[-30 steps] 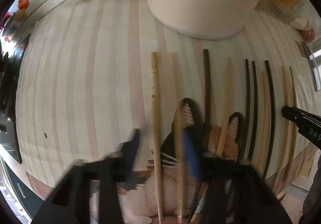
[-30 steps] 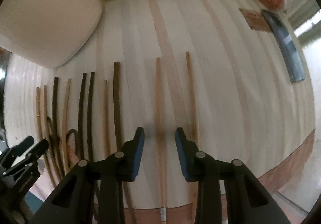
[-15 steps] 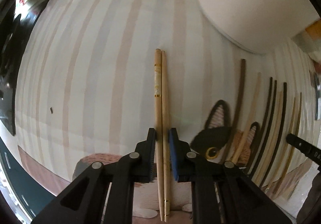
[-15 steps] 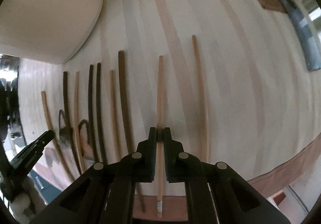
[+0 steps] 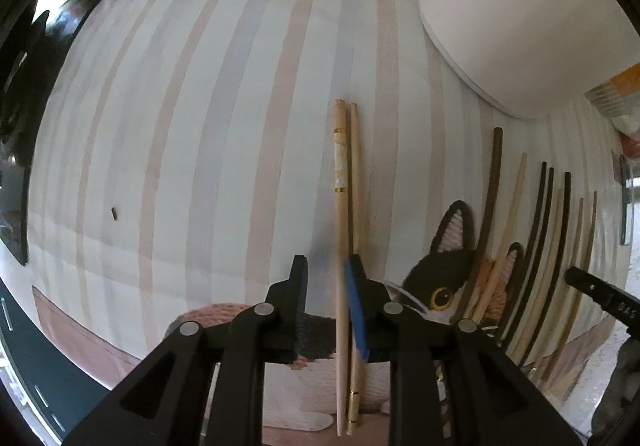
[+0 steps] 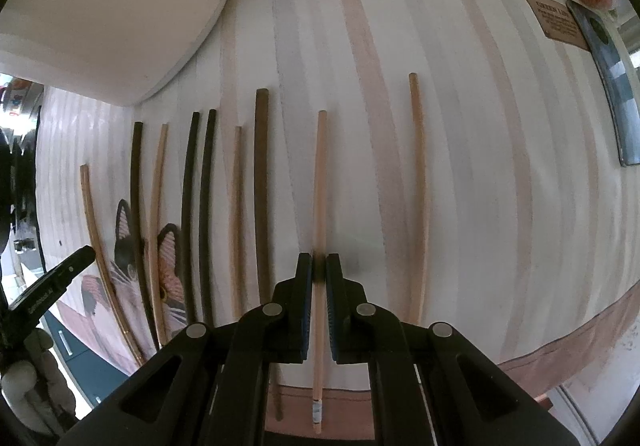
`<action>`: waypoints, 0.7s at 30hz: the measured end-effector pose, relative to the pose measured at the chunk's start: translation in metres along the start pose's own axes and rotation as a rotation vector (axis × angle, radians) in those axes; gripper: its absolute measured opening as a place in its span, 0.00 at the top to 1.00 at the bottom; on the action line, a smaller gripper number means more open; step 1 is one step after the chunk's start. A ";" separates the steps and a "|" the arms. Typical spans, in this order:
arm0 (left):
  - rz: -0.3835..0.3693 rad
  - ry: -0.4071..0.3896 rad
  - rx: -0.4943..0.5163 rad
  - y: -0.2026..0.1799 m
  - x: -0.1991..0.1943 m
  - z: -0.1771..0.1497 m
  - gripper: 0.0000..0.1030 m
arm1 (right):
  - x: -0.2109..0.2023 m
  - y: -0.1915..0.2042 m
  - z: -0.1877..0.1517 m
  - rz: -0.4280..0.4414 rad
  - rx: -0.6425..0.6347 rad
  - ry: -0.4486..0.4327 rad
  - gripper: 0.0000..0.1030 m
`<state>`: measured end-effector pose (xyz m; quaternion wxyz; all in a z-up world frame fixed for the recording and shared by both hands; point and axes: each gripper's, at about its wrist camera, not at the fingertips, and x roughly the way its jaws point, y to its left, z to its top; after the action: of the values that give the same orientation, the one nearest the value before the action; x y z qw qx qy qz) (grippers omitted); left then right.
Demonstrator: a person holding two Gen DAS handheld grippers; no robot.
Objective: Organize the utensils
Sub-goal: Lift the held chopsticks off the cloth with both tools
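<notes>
The surface (image 5: 208,94) wore a cloth of pale pink and grey stripes, and a big white container (image 5: 532,18) stood at its far edge. On the cloth, nearer the person, lay a placemat with a calico cat's face (image 5: 444,286). Across the mat and beyond it ran a row of single chopsticks (image 6: 200,206), dark and light mixed, not yet matched.

The job in hand looked like pairing them by kind. The left tongs (image 5: 326,302) pointed straight down over a light bamboo pair (image 5: 346,246) already lying side by side and touching, clear of the row. Their jaws were opening; the gold-banded stick lay in the gap, its plainer partner right by the blue pad (image 5: 356,310), neither squeezed. That pair seemed to be set down.

The right tongs (image 6: 319,302) were pinched tight on a reddish wooden chopstick (image 6: 319,186) about midway along it. Its likely match (image 6: 418,186) lay well apart to the right. I judged the next move to be carrying the gripped stick across and laying it parallel, ends level.
</notes>
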<state>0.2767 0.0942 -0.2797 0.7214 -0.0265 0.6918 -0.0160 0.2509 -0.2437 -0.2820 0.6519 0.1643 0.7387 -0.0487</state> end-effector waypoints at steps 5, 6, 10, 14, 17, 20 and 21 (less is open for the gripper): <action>0.033 0.009 0.002 -0.021 0.015 -0.018 0.82 | -0.006 -0.027 0.006 0.000 0.016 -0.004 0.93; 0.043 0.003 0.008 -0.021 0.016 -0.018 0.82 | -0.001 -0.033 0.002 0.005 0.019 -0.005 0.93; 0.053 0.003 -0.005 -0.033 0.022 -0.029 0.82 | -0.002 -0.042 0.004 0.007 0.020 -0.005 0.93; 0.076 -0.025 0.014 -0.039 0.020 -0.033 0.94 | -0.002 -0.039 0.004 -0.016 0.004 -0.009 0.93; 0.110 -0.041 0.014 -0.045 0.007 -0.028 0.96 | 0.002 -0.031 0.006 -0.032 -0.010 -0.019 0.93; 0.118 -0.048 0.004 -0.038 0.002 -0.021 0.96 | 0.003 -0.028 0.007 -0.039 -0.017 -0.021 0.94; 0.119 -0.049 -0.001 -0.035 0.002 -0.019 0.96 | 0.004 -0.027 0.006 -0.046 -0.027 -0.014 0.94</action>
<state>0.2580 0.0585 -0.2802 0.7377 0.0139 0.6744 0.0276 0.2480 -0.2705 -0.2903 0.6579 0.1383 0.7382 -0.0550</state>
